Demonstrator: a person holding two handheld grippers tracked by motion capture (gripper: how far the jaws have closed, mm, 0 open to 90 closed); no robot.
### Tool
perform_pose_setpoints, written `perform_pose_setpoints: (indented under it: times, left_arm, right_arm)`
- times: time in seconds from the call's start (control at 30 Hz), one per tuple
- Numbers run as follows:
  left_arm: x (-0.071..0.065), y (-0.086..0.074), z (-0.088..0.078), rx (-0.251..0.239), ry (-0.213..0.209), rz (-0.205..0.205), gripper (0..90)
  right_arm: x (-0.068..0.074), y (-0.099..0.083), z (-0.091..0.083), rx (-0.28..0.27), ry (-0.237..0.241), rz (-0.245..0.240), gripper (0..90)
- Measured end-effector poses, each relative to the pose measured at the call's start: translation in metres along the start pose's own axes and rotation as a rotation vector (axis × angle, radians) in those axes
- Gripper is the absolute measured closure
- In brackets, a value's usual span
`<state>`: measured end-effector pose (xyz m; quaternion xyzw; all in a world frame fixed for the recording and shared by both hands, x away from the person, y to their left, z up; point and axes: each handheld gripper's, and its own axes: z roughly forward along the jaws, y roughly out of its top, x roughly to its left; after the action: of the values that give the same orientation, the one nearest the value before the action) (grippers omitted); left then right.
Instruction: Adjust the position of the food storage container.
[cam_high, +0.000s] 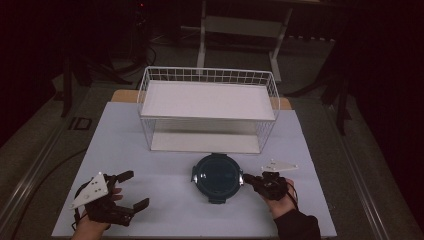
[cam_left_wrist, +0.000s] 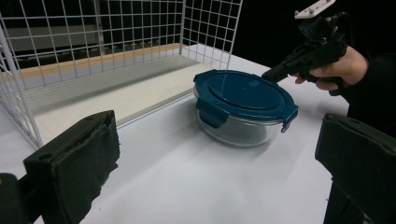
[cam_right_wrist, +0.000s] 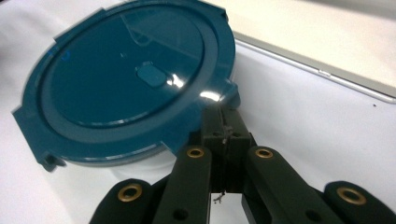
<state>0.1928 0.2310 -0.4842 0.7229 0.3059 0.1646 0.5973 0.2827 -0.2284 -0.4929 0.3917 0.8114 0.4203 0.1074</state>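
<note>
Table (cam_high: 150, 200): white top carrying everything; my forearms come in over its near edge.
Wire rack (cam_high: 207, 107): biggest thing on it, white wire w/ two flat white shelves, standing at the far edge, roughly centred. Open front faces me.
Container (cam_high: 217, 176): round clear glass bowl w/ dark teal lid, upright, lid on. Sits mid-table, a bit right of centre, just in front of the rack's lower shelf (near it; can't tell if they touch). In the left gripper view (cam_left_wrist: 243, 105) the glass wall shows under the lid, and clip tabs hang at the lid's rim.
Left gripper (cam_high: 129, 190): mine, near the near-left corner, well apart from the container. Fingers wide, nothing betw. them (both black pads frame the left gripper view, container far off betw. them).
Right gripper (cam_high: 245, 177): mine, toward the near-right part of the table, pointing left at the container. Fingers pressed together, pad on pad, tips right at the lid's right rim. In the right gripper view (cam_right_wrist: 224, 116) the closed tips meet a tab on the lid edge; looks like touching, nothing pinched betw. them.
Lid tab (cam_right_wrist: 231, 91): smallest bit, teal lug sticking out of the rim at my right tips.
</note>
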Motion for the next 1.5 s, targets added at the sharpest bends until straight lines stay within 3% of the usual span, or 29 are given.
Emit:
perform_pose_setpoints:
  times: [0.1,1.0,1.13,1.23,1.4,1.5]
  left_arm:
    - [0.0,0.0,0.001,0.002,-0.001,-0.001,0.0]
    - [-0.001,-0.001,0.003,0.008,-0.011,0.002,0.0]
    - [-0.002,-0.001,0.003,0.008,-0.014,0.003,0.0]
    - [-0.001,-0.001,0.003,0.007,-0.018,-0.004,0.0]
    - [-0.002,-0.001,0.004,0.016,-0.028,-0.004,0.0]
    - [-0.004,0.0,0.005,0.018,-0.03,-0.006,0.0]
  right_arm:
    - [0.002,0.001,0.001,-0.001,-0.013,-0.01,90.0]
    - [0.032,0.02,0.038,-0.002,0.079,-0.052,90.0]
    - [0.034,0.021,0.039,0.0,0.09,-0.066,90.0]
    - [0.034,0.024,0.032,-0.029,0.094,-0.073,89.5]
    - [0.038,0.026,0.02,-0.078,0.109,-0.085,71.2]
    - [0.043,0.025,0.016,-0.105,0.123,-0.093,49.9]
